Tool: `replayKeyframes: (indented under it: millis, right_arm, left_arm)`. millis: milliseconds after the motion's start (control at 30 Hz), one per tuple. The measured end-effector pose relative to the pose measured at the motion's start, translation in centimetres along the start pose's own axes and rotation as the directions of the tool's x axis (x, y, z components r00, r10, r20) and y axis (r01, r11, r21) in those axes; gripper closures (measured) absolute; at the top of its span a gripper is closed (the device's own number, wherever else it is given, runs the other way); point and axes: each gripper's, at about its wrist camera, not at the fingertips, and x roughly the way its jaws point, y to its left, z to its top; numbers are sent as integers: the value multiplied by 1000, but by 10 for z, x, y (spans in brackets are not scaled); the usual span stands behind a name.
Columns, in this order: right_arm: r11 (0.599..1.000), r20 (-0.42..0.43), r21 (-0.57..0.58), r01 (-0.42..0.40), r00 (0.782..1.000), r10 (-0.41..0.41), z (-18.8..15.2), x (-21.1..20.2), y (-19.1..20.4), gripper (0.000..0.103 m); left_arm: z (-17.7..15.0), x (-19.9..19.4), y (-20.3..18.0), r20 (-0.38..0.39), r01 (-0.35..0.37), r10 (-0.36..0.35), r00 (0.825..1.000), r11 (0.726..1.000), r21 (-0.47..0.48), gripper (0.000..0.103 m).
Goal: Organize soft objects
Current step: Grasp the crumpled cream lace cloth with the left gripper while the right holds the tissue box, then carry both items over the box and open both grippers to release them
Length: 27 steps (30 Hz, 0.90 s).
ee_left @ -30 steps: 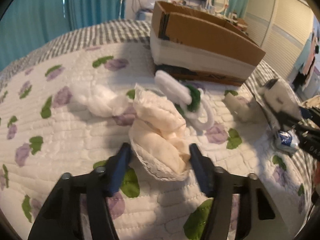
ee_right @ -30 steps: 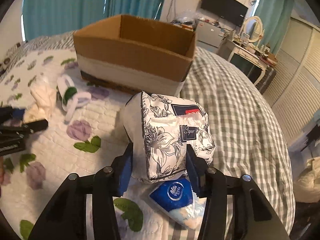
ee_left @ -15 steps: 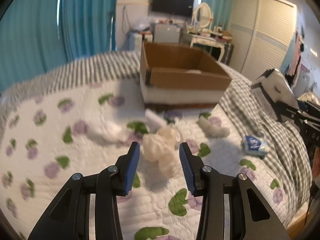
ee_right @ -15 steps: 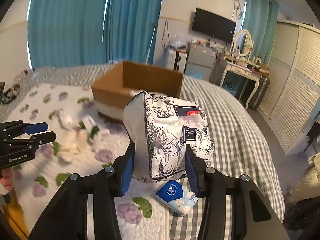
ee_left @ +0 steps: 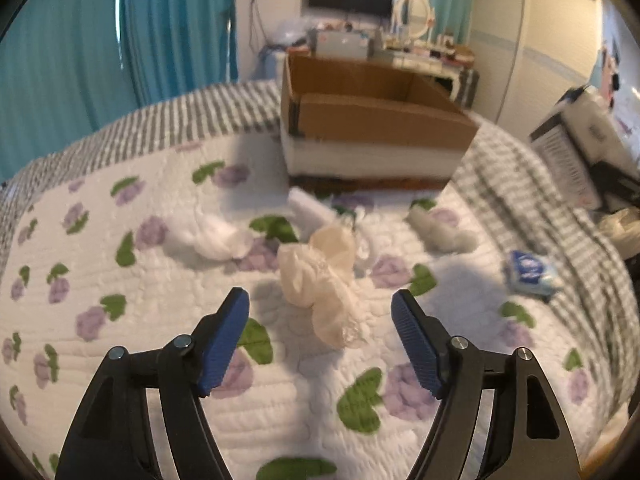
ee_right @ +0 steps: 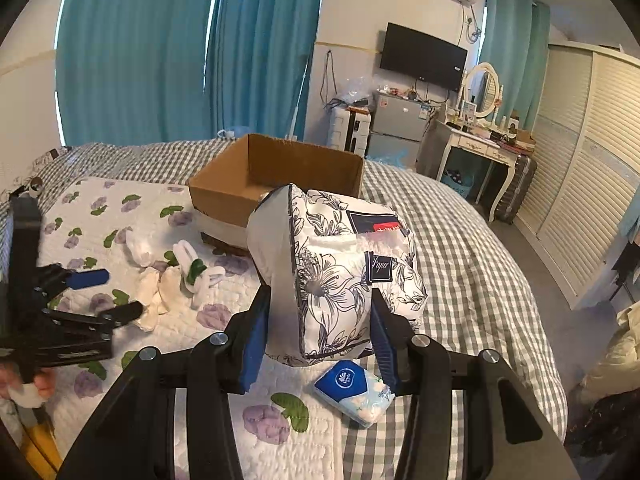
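Tissue pack [ee_right: 336, 280], light and squashy, sits clamped between the right gripper [ee_right: 318, 334] jaws mid-body; left gripper [ee_left: 320, 340] jaws gape empty.

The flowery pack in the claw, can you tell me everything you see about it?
The flowery tissue pack is a soft, puffy plastic-wrapped block, white with dark line-drawn flowers, a small dark label and a red-and-dark patch near the top. The right claw is shut on it, blue pads pressing both sides, holding it tilted above the bed. Only the claw touches it. The cardboard box sits behind it and a small blue tissue packet lies below it.
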Motion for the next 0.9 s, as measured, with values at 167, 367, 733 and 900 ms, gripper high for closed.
replayKeyframes:
  millis: [167, 367, 733, 900]
  right_arm:
    - [1000, -37, -5, -1, 999, 1, -6, 22, -3, 57]
    - [1000, -53, -16, -7, 999, 6, 0, 41, -6, 57]
    - [997, 70, -22, -79, 994, 80, 78, 50, -10, 57]
    - [992, 137, 17, -124, 983, 120, 136, 74, -17, 57]
  left_arm:
    - [-5, 48, 7, -94, -16, 14, 996, 1000, -25, 32]
    - [-5, 50, 5, -88, 54, -53, 995, 998, 16, 77]
    - [100, -25, -21, 175, 149, -165, 971, 984, 100, 78]
    - [166, -8, -32, 213, 125, -151, 965, 983, 132, 78]
